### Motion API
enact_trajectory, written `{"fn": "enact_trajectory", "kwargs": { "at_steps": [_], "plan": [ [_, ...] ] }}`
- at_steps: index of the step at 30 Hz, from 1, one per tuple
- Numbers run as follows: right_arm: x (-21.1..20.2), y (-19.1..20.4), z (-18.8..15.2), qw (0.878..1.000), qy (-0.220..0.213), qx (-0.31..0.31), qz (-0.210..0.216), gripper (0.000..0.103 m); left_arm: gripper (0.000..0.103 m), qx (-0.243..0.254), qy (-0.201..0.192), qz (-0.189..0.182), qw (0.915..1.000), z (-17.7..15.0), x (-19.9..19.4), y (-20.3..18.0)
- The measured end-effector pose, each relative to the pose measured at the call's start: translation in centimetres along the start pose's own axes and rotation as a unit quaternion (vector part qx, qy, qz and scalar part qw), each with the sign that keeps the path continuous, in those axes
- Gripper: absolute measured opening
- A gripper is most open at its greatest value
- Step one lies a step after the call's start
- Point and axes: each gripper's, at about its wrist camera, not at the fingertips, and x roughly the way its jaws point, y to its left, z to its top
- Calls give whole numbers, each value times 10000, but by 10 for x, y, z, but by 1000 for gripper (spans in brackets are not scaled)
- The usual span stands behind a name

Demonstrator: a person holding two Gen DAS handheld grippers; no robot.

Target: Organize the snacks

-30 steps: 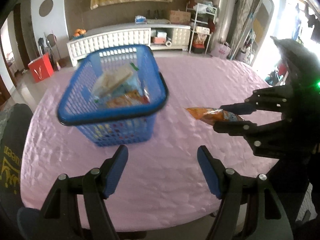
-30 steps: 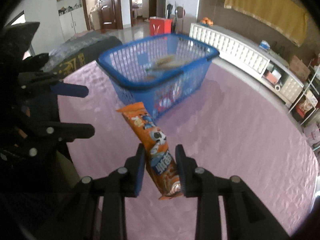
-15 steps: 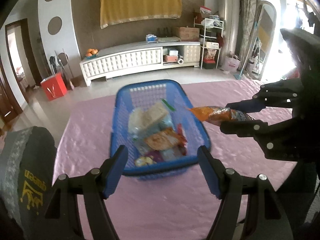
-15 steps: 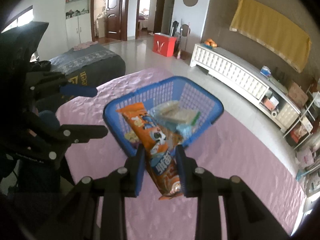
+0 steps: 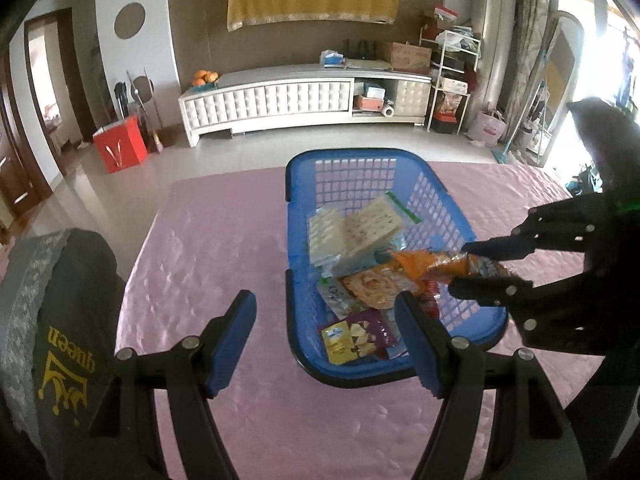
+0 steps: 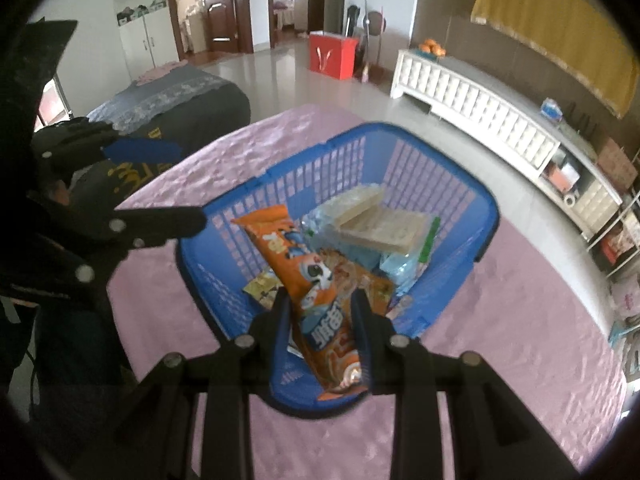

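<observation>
A blue plastic basket (image 5: 356, 160) (image 6: 476, 196) stands on the pink table and holds several snack packets, among them pale wafer packs (image 5: 360, 232) (image 6: 380, 220). My right gripper (image 6: 320, 312) is shut on a long orange snack packet (image 6: 308, 276) and holds it above the basket's near part; it also shows in the left wrist view (image 5: 436, 266). My left gripper (image 5: 326, 340) is open and empty, held above the table at the basket's near left corner.
The pink tablecloth (image 5: 208, 240) (image 6: 520, 320) covers the table around the basket. A dark chair back with "queen" on it (image 5: 60, 320) stands at the table's left side. A white low cabinet (image 5: 280, 96) stands far behind.
Both grippers rose and moved towards the basket. The orange packet went from beside the basket to above its inside. The left gripper stayed open.
</observation>
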Motion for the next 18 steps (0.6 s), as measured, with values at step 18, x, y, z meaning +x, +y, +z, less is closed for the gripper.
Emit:
{"fn": "enact_trajectory", "kwargs": {
  "at_steps": [18],
  "plan": [
    [20, 16, 2, 9988, 483, -104, 73, 57, 70, -3, -3, 50, 10000, -10, -1, 1]
  ]
}}
